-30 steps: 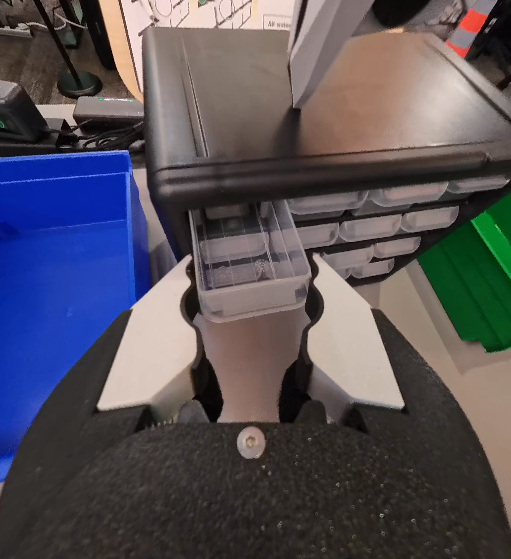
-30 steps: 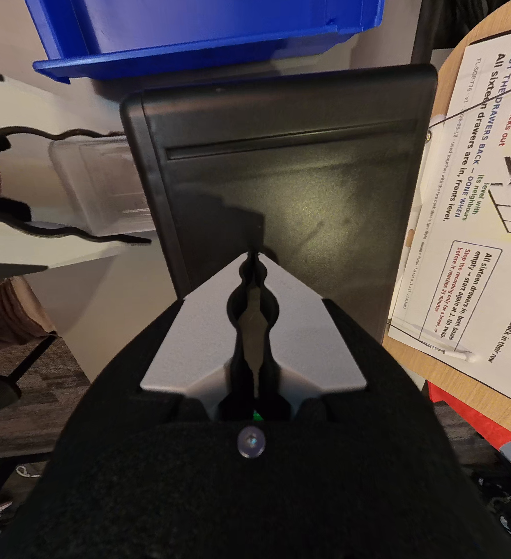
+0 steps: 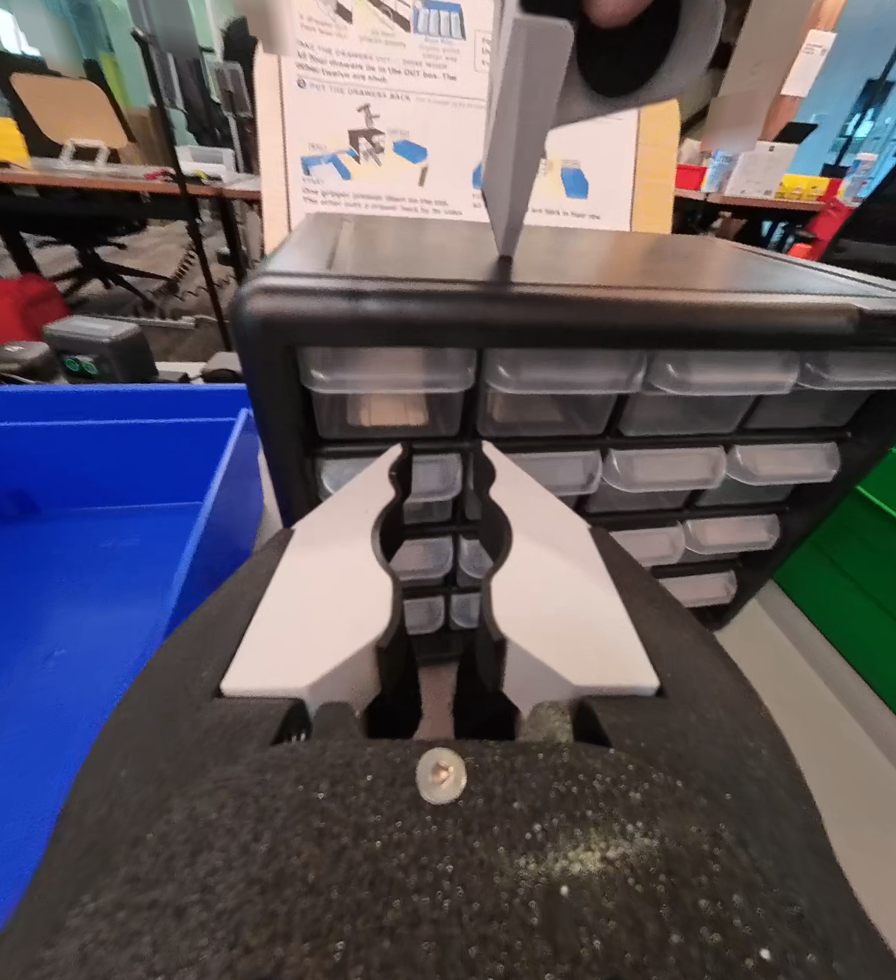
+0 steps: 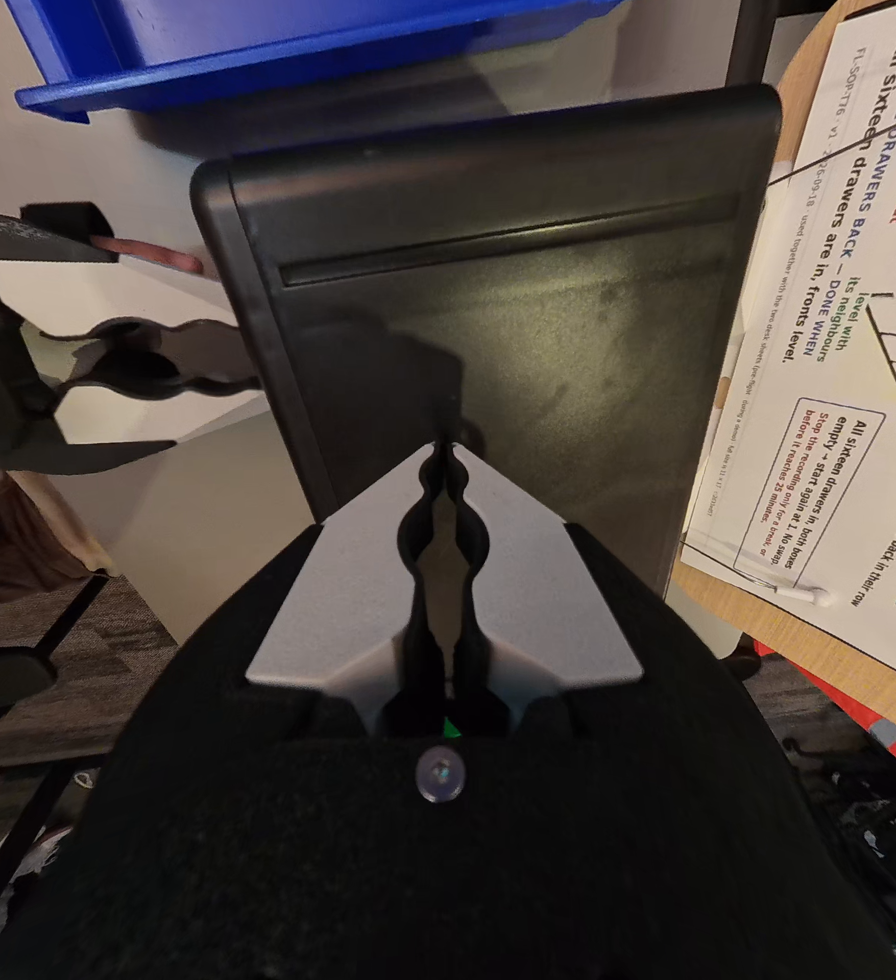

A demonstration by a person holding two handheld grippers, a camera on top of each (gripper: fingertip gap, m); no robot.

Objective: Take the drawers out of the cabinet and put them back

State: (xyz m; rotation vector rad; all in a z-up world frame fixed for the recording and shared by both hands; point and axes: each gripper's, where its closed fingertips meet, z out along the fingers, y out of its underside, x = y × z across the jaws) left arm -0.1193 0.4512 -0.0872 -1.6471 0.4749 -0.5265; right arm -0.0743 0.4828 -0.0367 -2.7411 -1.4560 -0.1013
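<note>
Directly ahead of the left gripper (image 3: 441,466), fingers parted a little and holding nothing, stood the black cabinet (image 3: 541,313) on the desk (image 3: 833,705), its clear drawers (image 3: 562,390) all seated, long axes running straight back from the fingers. Right gripper (image 4: 443,451), fingers nearly closed and empty, pressed tips-down on the cabinet top; left was nearer the drawer fronts.

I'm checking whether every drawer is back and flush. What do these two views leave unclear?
- Left wrist view: the left tool covers parts of the lower drawers in the two left columns of the cabinet.
- Same view: motion blur softens the drawer fronts, so flushness is uncertain.
- Right wrist view: only the cabinet top under the right tool shows; no drawer fronts.
- The blue bin is cut off by the left edge.
</note>
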